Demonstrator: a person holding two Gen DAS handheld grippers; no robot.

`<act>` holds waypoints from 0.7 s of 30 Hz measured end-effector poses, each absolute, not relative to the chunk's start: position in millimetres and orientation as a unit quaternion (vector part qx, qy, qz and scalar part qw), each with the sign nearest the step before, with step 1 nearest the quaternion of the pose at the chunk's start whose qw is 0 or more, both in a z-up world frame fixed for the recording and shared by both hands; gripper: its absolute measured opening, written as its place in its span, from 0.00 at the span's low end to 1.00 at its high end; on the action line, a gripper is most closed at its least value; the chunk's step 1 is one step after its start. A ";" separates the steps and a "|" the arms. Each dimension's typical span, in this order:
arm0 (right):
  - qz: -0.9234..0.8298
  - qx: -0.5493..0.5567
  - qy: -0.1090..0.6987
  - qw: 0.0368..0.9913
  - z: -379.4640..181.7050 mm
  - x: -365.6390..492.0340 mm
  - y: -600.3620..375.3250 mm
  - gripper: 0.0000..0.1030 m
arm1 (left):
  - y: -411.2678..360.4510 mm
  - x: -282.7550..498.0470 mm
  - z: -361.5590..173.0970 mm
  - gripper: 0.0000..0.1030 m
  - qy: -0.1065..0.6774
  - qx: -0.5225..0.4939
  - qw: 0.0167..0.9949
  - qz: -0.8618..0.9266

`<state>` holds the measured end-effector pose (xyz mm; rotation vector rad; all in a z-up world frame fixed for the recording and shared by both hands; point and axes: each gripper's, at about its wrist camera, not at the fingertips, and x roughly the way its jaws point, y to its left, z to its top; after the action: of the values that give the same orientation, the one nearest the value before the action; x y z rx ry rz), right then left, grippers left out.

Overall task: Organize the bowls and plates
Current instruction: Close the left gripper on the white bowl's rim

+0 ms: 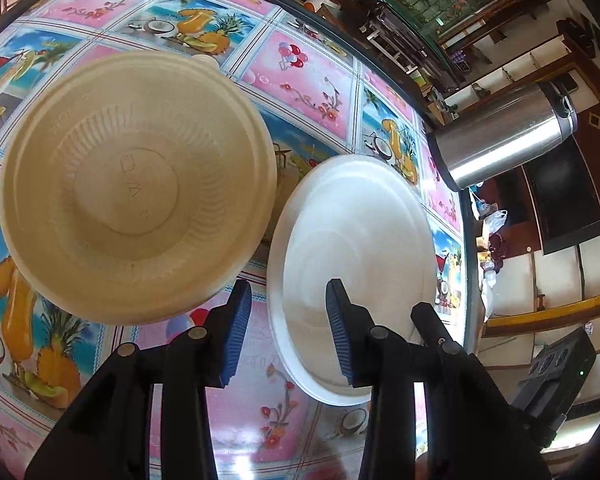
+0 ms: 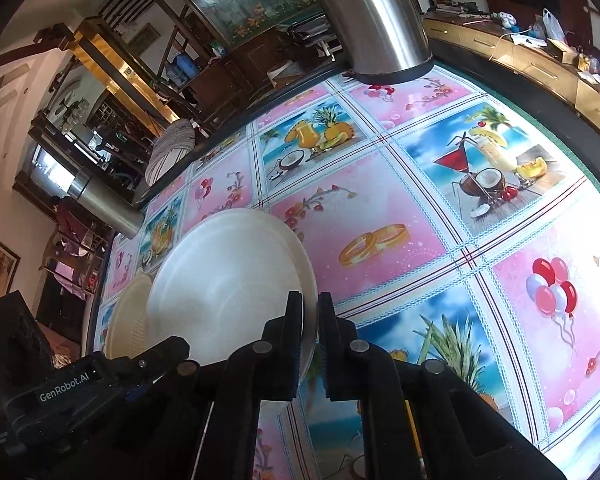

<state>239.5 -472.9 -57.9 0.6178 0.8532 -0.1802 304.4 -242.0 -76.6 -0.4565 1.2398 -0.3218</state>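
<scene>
The table (image 2: 400,208), under its bright cloth of fruit drinks, balloons and rings, is filling both views and spreading out ahead of both pairs of fingers. Two steel flasks are standing on it well beyond the fingertips, the big steel flask (image 2: 376,16) looming straight ahead of the right gripper (image 2: 310,308) and the other steel flask (image 1: 508,136) sitting ahead and to the right of the left gripper (image 1: 288,308). The tan bowl (image 1: 136,184) is resting on the cloth ahead and to the left of the left gripper's fingers, just beside the left fingertip but not between the pads. The white plate (image 1: 356,264) is lying just to the right of that bowl, and its near left rim is sitting in the gap between the left gripper's blue pads (image 1: 236,332), which are standing partly open and pressing on nothing. On the other side, the right gripper's fingers (image 2: 332,328) are pinching down tight on the plate's right edge, the thin rim squeezed between the two pads. In the right view the left gripper's black body is showing low to the left of those fingers.
</scene>
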 end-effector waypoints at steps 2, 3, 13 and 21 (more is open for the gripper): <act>-0.088 0.293 0.407 0.861 -58.9 239.7 -473.0 0.08 | -239.3 304.9 -75.8 0.35 0.569 -0.206 0.784 -0.142; -0.087 0.295 0.407 0.860 -58.9 239.5 -473.3 0.08 | -238.6 304.8 -74.4 0.35 0.566 -0.199 0.788 -0.138; -0.085 0.300 0.409 0.857 -59.5 238.4 -474.7 0.08 | -238.4 303.1 -73.0 0.16 0.569 -0.177 0.791 -0.139; -0.082 0.300 0.410 0.857 -59.8 238.8 -474.0 0.08 | -244.7 299.0 -68.6 0.07 0.561 -0.159 0.799 -0.144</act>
<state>238.8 -474.0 -59.8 0.6304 0.8607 -0.1731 299.0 -244.7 -68.6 -0.3402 1.2042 -0.3084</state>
